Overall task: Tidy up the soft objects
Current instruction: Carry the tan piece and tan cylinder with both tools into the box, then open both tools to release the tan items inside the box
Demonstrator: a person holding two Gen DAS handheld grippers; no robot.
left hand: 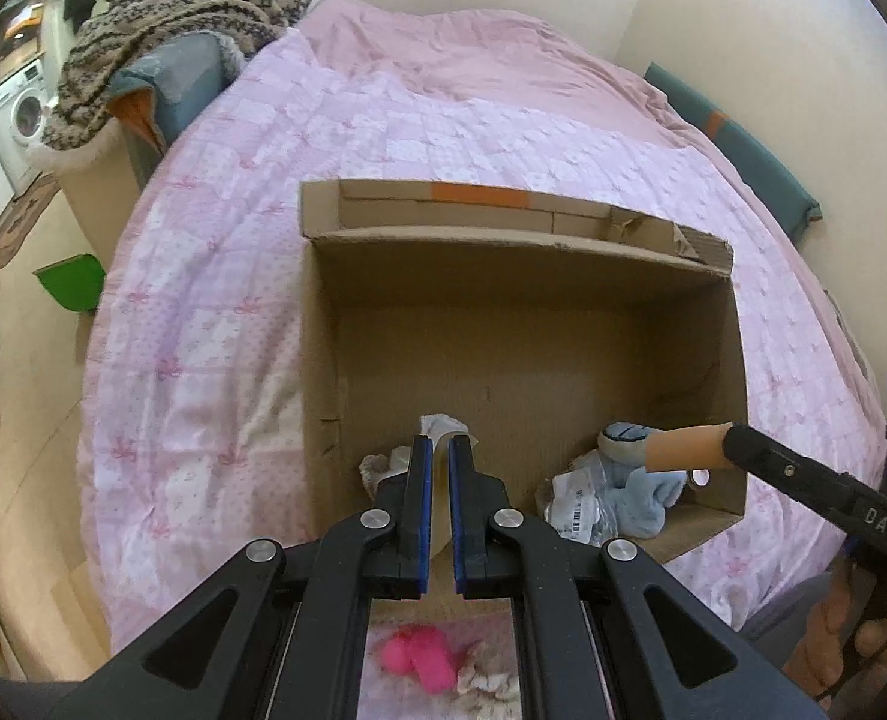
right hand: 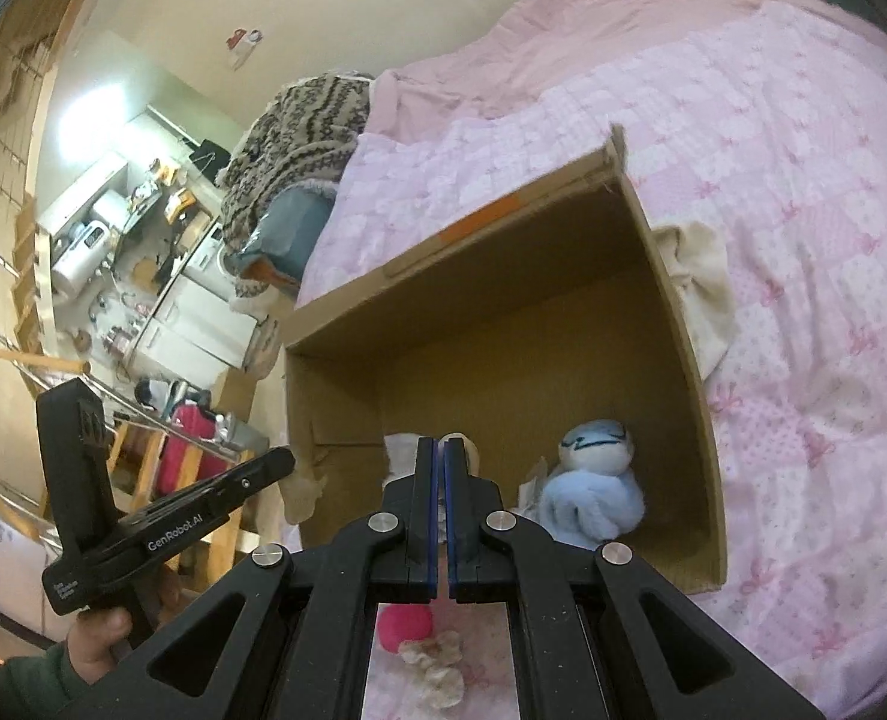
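An open cardboard box (left hand: pixel 527 354) (right hand: pixel 503 324) sits on the pink bed. Inside lie a blue plush toy (left hand: pixel 641 468) (right hand: pixel 593 480), a plastic packet (left hand: pixel 581 510) and pale soft items (left hand: pixel 437 432) (right hand: pixel 401 450). My left gripper (left hand: pixel 440 450) hovers over the box's near side, jaws narrowly apart, nothing between them. My right gripper (right hand: pixel 441 450) is shut and empty over the box's near edge; its tip shows in the left view (left hand: pixel 743 438) next to the plush. A pink plush (left hand: pixel 413 654) (right hand: pixel 404 627) and a cream scrunchie (right hand: pixel 434 663) (left hand: pixel 491 684) lie on the bed beneath the grippers.
The pink quilt (left hand: pixel 383 138) covers the bed. A knitted blanket (left hand: pixel 185 18) (right hand: pixel 299 132) is heaped at the far corner. A cream cloth (right hand: pixel 701 288) lies against the box's right side. A green bin (left hand: pixel 71 288) is on the floor at left.
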